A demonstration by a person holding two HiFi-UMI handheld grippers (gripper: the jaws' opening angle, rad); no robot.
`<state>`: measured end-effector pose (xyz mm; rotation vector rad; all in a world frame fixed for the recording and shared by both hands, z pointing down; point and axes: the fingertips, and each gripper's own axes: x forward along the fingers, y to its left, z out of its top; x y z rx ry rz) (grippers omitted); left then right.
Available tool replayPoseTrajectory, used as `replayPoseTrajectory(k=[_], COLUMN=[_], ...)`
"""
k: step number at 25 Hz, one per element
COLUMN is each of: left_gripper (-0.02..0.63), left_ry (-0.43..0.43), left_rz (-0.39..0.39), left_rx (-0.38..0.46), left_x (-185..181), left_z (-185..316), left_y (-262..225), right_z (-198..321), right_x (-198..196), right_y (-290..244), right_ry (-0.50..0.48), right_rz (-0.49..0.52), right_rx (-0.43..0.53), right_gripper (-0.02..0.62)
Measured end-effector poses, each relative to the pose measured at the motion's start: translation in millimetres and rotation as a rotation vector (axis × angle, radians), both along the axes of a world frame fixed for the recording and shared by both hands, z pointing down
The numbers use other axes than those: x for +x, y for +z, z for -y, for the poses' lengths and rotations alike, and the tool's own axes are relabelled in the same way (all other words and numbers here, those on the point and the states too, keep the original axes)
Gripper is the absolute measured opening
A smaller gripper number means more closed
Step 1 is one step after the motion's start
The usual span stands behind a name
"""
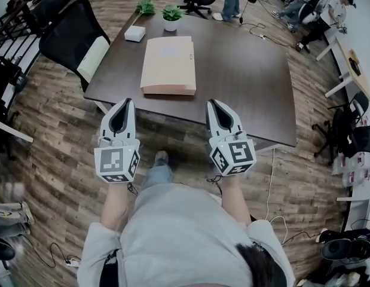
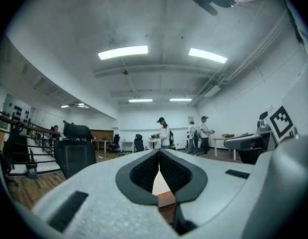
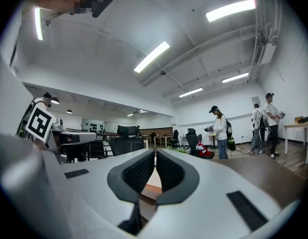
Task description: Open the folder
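left gripper and right gripper, jaws pressed together and empty, hover just short of the closed folder.

We see a pale peach folder on a dark brown desk. Left gripper and right gripper: light grey shells, black mesh-textured fingers, black-and-white square-marker cubes. White box at folder's 11 o'clock, green plant at 12. Floor: grey-brown wood planks.

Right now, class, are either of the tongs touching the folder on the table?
Apart. The head view shows the left tongs and right tongs flanking the folder at its near corners, with dark table visible between.
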<state>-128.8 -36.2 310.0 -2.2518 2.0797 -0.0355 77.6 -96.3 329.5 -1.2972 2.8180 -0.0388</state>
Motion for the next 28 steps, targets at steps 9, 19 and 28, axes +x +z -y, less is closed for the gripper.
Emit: replayPoseTrajectory(k=[9,19,28], left_gripper=[0.011,0.011,0.011], left_ry=[-0.005,-0.017,0.005], left_rz=[-0.003,0.013,0.017], left_rx=[0.019,0.060,0.064], left_x=[1,7,18], left_z=[-12,-18,-15], left_y=[-4,-11,-14], right_z=[-13,-19,-19], right_x=[3,12,19], right_y=[-7,-13,-16], right_ry=[0.000,0.022,0.025], right_rz=[0.010,0.007,0.009], right_rx=[0.028,0.045,0.051], right_gripper=[0.017,0.017,0.017])
